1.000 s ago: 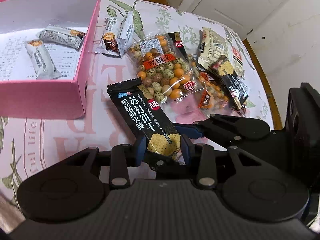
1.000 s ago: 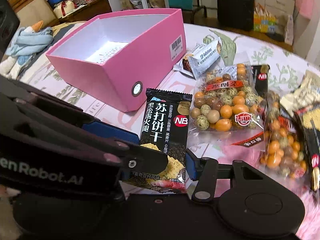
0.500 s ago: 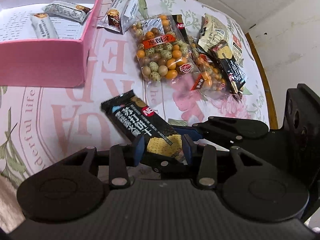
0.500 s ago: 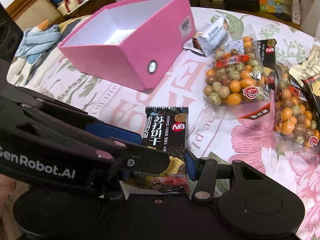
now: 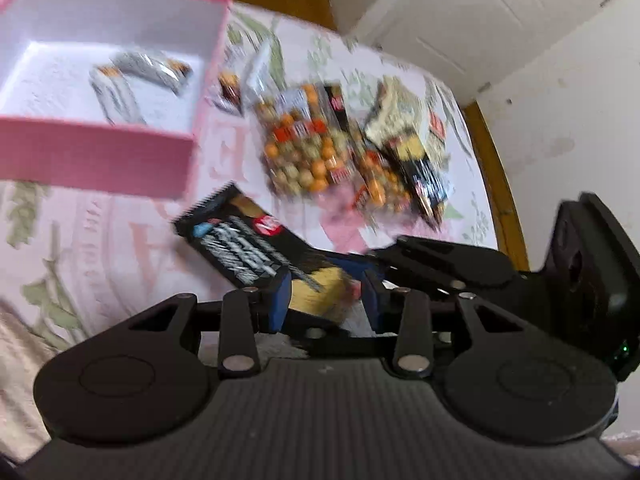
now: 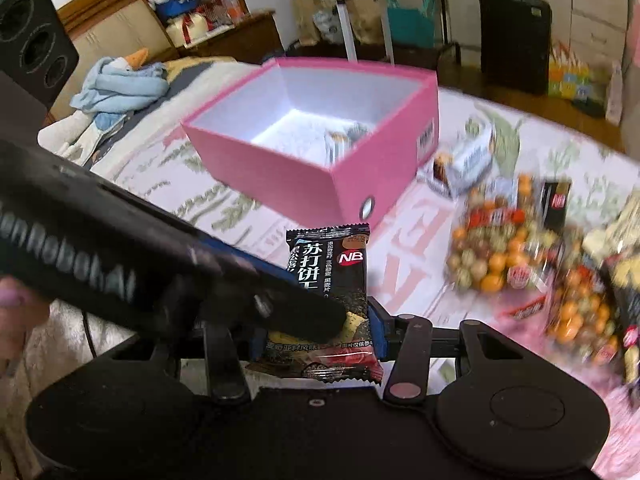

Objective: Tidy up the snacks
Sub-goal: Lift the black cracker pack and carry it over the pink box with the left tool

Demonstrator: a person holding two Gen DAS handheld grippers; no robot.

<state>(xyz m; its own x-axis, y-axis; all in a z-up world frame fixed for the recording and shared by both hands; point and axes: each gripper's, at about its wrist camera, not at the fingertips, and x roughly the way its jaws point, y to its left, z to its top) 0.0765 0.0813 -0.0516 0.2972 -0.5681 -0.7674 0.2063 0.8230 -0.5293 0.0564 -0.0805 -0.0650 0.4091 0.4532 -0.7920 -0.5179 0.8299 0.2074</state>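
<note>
A black soda-cracker packet [image 6: 336, 280] is held up off the table. My right gripper [image 6: 320, 338] is shut on its lower end. My left gripper [image 5: 326, 296] is shut on the same packet [image 5: 244, 240] from the side, and its body crosses the right wrist view [image 6: 160, 264]. The pink box [image 6: 320, 176] stands open beyond the packet, with two white bar wrappers [image 5: 136, 76] on its floor. The left wrist view is blurred.
Two bags of orange and green coated nuts [image 6: 492, 256] lie right of the box, with more black and beige packets [image 5: 412, 152] behind them. Two small bars [image 6: 464, 160] lie by the box's corner. The table's wooden edge [image 5: 500, 184] runs at right.
Both grippers have lifted the cracker packet off the table and carried it higher, toward the pink box. The box's inside now shows in the right wrist view.
</note>
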